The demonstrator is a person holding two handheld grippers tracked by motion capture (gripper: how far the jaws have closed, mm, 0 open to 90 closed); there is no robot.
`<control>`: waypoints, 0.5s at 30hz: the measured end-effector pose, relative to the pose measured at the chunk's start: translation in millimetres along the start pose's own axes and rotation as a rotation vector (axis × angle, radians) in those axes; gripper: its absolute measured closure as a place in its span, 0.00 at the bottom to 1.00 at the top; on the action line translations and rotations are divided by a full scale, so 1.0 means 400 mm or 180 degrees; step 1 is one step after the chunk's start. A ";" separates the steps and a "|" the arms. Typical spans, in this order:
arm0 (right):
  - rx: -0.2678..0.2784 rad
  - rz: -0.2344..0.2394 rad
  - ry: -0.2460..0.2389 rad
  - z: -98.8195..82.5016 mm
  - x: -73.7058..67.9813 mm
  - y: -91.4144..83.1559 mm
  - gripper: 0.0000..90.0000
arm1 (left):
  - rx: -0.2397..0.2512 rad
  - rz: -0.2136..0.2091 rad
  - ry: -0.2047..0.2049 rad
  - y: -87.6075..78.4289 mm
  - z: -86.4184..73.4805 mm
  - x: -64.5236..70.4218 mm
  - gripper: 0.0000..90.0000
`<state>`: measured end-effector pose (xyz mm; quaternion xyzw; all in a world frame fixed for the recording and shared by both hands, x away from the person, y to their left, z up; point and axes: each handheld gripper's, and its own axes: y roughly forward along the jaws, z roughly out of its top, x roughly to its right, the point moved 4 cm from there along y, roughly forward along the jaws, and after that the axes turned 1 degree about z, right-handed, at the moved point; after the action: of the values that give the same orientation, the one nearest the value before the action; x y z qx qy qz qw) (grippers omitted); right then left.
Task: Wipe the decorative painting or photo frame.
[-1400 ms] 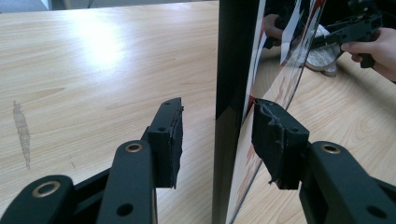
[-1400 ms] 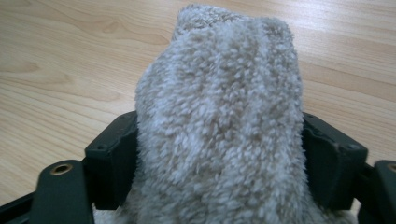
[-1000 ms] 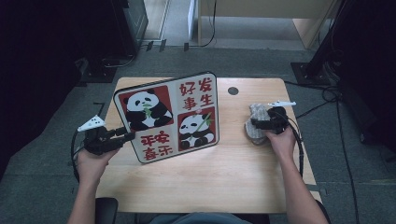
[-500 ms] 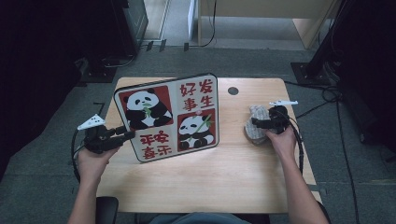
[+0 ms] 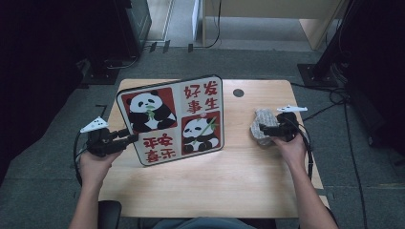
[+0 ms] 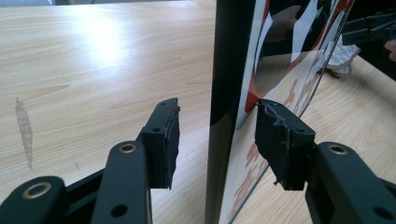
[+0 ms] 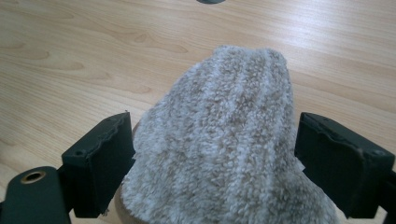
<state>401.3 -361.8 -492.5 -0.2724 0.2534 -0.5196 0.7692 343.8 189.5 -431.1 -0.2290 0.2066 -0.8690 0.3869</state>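
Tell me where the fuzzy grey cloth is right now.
In the high view, the grey cloth lies on the table's right side, between the right gripper's jaws.

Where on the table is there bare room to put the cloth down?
The widest bare wood is the near strip, between the panda board and the person's edge. A smaller patch lies between board and cloth, below the dark hole. The left edge is crowded by the board and left gripper.

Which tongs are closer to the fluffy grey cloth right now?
Right. The right tongs straddle the cloth; the left tongs are across the table at the panda board's edge.
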 end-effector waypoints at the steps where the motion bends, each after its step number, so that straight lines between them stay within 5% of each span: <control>1: 0.0000 0.0000 0.0000 0.000 0.000 0.000 0.14 | 0.0000 0.0000 0.0000 0.000 0.000 0.000 0.55; 15: 0.0050 0.0110 -0.0032 -0.039 -0.043 -0.048 0.15 | -0.0009 0.0000 0.0020 0.006 -0.001 -0.004 0.53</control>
<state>372.5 -354.2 -489.0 -0.2646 0.2500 -0.5068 0.7815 345.9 189.3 -433.2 -0.2269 0.2090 -0.8694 0.3860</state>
